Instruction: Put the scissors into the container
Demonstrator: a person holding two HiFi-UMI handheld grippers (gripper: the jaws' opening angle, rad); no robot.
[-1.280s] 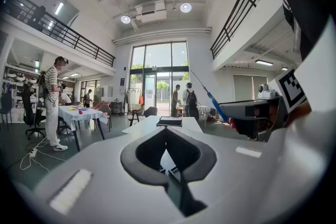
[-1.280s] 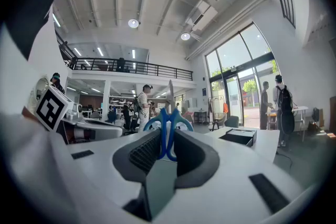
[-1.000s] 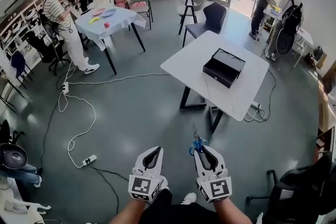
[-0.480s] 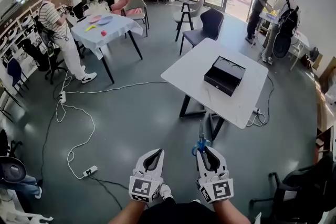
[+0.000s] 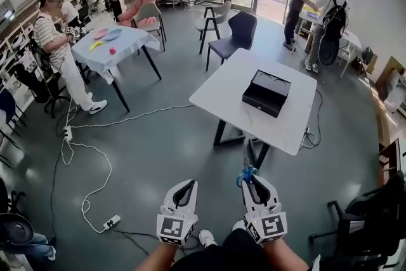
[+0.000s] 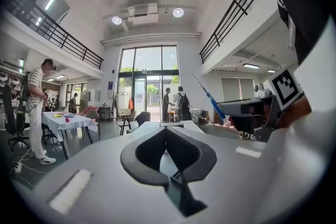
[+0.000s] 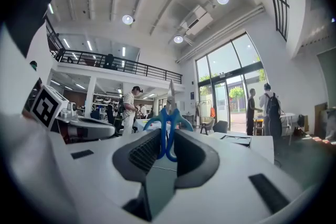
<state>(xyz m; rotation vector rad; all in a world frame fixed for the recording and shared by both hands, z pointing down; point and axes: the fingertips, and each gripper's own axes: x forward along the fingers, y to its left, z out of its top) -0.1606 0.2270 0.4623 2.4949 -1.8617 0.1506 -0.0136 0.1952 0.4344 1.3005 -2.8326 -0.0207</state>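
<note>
Carrying stage, seen from the floor beside the white table (image 5: 229, 84). The black open-topped container (image 5: 266, 93) sits on that table, near the middle of its top. It has nothing in it that can be made out from here.

The scissors (image 7: 167, 131) are not yet at the table. Their blue handle loops are clamped between the jaws of the right gripper (image 5: 252, 179), and the blades rise beyond the jaw tips, angled up and forward. Their long axis therefore runs roughly along the gripper's own line towards the table.

The left gripper (image 5: 188, 183) rides beside the right one, on the side farther from the container. Its jaw tips are together and nothing is between them.

The relation that matters is this: the container lies almost straight ahead of the right gripper, across a stretch of bare floor and still well apart from it. The near edge of the table stands between the two. The right hand is the nearer one and already holds the load. By this reading, the coming move has to bring that gripper over the table edge and above the open top.
</note>
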